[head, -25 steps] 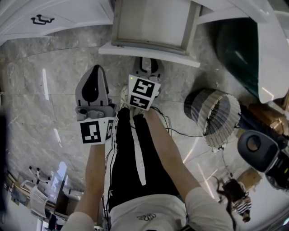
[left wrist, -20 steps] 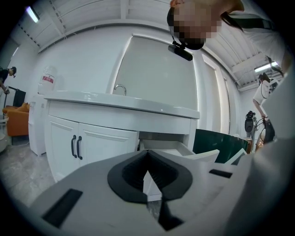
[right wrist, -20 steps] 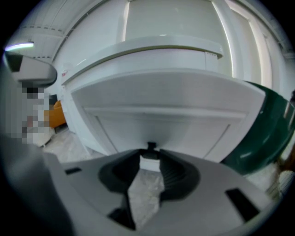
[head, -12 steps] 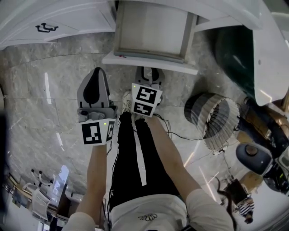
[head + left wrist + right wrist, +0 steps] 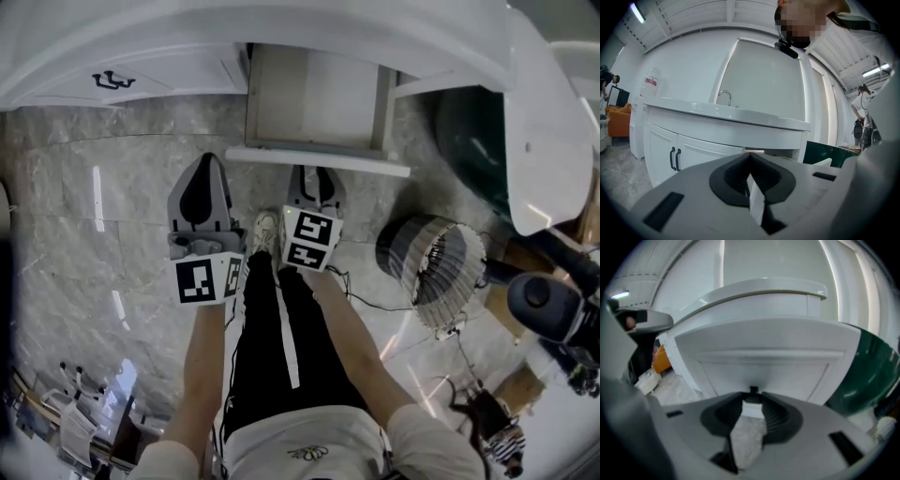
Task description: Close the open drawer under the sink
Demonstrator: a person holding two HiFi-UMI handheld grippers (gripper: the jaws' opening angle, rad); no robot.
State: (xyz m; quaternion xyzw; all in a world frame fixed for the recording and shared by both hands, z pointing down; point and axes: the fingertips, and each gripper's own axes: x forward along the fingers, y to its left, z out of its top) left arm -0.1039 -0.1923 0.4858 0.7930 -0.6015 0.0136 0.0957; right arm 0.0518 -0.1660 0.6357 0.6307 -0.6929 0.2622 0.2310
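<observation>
The open white drawer [image 5: 314, 98] juts out from under the sink counter [image 5: 187, 28], and its front panel [image 5: 319, 160] faces me. My right gripper [image 5: 314, 172] is just short of that panel's middle with a gap between its jaws. In the right gripper view the panel [image 5: 764, 362] fills the frame, and its small dark handle [image 5: 753, 390] sits just past the right gripper [image 5: 753, 401]; nothing is pinched. My left gripper [image 5: 200, 161] hovers to the left of the drawer in front of the cabinet doors [image 5: 674, 158]. The left gripper [image 5: 749, 154] has its tips together, empty.
A woven wire basket [image 5: 436, 267] lies on the marble floor to the right, by a dark green object [image 5: 473, 141]. A thin cable [image 5: 375, 281] trails across the floor. The person's legs [image 5: 272, 328] stand right behind the grippers. A faucet [image 5: 724, 96] rises from the counter.
Both grippers have lifted a little. The left one has drawn nearer the cabinet, almost level with the drawer front. The right one stays close to the panel.
</observation>
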